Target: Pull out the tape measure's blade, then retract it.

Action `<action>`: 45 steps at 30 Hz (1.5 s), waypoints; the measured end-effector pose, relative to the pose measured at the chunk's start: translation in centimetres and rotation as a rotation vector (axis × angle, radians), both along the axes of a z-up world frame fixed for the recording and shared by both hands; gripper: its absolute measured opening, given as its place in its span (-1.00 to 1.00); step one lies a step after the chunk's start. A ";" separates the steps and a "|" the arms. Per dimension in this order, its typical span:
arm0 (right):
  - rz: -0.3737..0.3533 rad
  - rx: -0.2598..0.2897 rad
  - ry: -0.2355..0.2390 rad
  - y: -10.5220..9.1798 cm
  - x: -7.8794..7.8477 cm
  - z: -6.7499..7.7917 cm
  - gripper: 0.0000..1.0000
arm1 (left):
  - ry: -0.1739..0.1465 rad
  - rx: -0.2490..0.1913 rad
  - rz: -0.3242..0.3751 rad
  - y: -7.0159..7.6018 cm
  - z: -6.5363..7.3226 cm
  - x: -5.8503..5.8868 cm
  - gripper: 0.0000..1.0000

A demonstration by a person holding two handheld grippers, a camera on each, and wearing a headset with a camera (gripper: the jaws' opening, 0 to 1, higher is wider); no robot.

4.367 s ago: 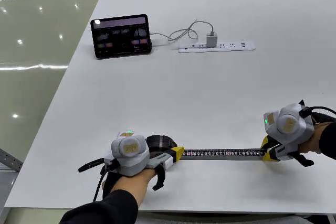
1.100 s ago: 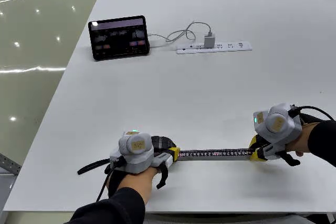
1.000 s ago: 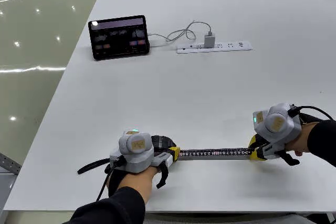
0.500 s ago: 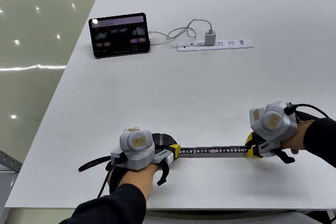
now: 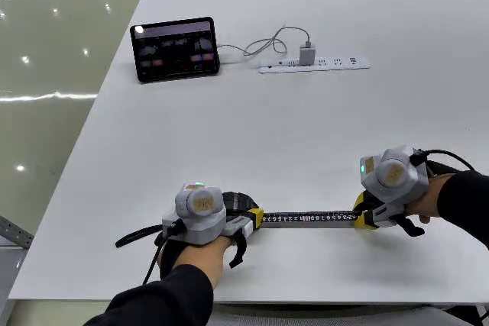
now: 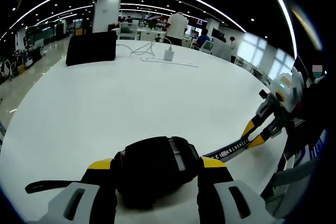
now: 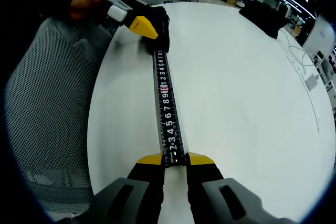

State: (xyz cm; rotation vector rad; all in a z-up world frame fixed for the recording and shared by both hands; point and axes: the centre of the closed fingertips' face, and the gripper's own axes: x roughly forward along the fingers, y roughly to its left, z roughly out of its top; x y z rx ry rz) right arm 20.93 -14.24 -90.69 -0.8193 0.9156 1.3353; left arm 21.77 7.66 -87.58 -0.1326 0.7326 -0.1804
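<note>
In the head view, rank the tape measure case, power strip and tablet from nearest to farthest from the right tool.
1. The tape measure case, left of the right tool, at the blade's other end.
2. The power strip, far across the table.
3. The tablet, at the far left, farthest.

two grippers [image 5: 254, 220] [image 5: 358, 217], one tape measure [image 5: 306, 219]

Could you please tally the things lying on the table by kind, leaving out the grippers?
Tape measure: 1
Tablet: 1
Power strip: 1
Charger: 1
Cable: 1
Total: 5
</note>
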 end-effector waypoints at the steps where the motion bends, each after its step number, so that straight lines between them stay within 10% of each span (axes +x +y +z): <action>1: 0.000 0.001 0.000 0.0 0.0 0.0 -0.77 | 0.000 -0.001 0.000 0.0 0.0 0.0 0.16; 45: -0.016 0.049 -0.004 2.6 0.0 0.0 -0.77 | -0.001 -0.008 -0.019 0.0 0.0 0.1 0.15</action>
